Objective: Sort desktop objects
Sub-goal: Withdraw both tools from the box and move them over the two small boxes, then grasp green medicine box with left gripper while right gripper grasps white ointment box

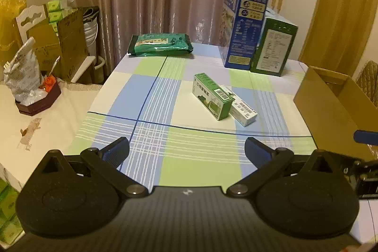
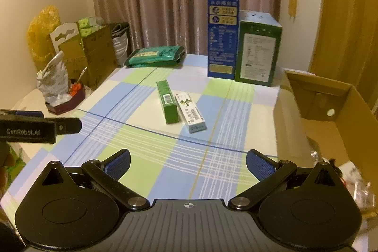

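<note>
From my left gripper (image 1: 186, 152), fingers spread wide and empty, I see the green box (image 1: 212, 96) lying on the table (image 1: 146, 96) touching the white box (image 1: 243, 108), both left of the cardboard carton (image 1: 330, 108).

From my right gripper (image 2: 187, 163), fingers likewise wide and empty, the same pair lies ahead, the carton (image 2: 330, 115) to their right. I'd judge it best to take the white box across its narrow sides, without nudging the green one.

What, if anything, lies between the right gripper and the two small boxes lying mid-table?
Nothing visible. Only bare checked tablecloth separates the open right gripper from the small green carton and the white carton touching it. The open cardboard box stands off to the right.
</note>
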Available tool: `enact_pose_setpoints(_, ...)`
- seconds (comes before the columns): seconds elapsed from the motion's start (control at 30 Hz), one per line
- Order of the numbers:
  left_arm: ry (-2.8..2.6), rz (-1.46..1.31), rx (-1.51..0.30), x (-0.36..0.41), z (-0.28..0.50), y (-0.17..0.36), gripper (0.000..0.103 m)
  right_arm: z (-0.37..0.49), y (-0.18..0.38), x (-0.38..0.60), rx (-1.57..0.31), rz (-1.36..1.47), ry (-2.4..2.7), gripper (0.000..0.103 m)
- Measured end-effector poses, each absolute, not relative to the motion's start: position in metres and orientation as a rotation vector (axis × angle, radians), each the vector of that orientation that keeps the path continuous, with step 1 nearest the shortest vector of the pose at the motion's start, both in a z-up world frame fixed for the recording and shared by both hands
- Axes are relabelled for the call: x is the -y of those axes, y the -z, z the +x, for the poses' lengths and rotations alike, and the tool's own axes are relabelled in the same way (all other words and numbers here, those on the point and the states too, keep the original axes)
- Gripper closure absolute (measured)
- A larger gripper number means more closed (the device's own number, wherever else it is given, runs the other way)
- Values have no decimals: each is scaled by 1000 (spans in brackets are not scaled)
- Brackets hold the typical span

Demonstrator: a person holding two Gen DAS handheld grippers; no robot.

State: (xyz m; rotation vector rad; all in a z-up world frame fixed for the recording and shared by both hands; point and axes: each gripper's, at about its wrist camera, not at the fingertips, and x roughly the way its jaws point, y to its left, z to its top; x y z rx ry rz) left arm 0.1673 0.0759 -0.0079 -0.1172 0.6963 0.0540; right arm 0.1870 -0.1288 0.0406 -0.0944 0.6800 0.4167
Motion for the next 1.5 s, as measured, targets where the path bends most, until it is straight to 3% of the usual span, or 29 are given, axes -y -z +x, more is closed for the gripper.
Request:
enact_pose_setpoints(0.67, -26, -99, -710, -76, 269, 70, 1, 293, 41, 118, -721, -134, -415, 2)
enact_pose_setpoints(1.1, 15, -78, -710, -64, 314, 83, 1, 331, 68, 108, -734, -138, -454, 3)
enact_pose_setpoints(1.5, 28, -76, -709, -60, 334, 92, 2, 355, 86, 100, -711, -157, -498, 31)
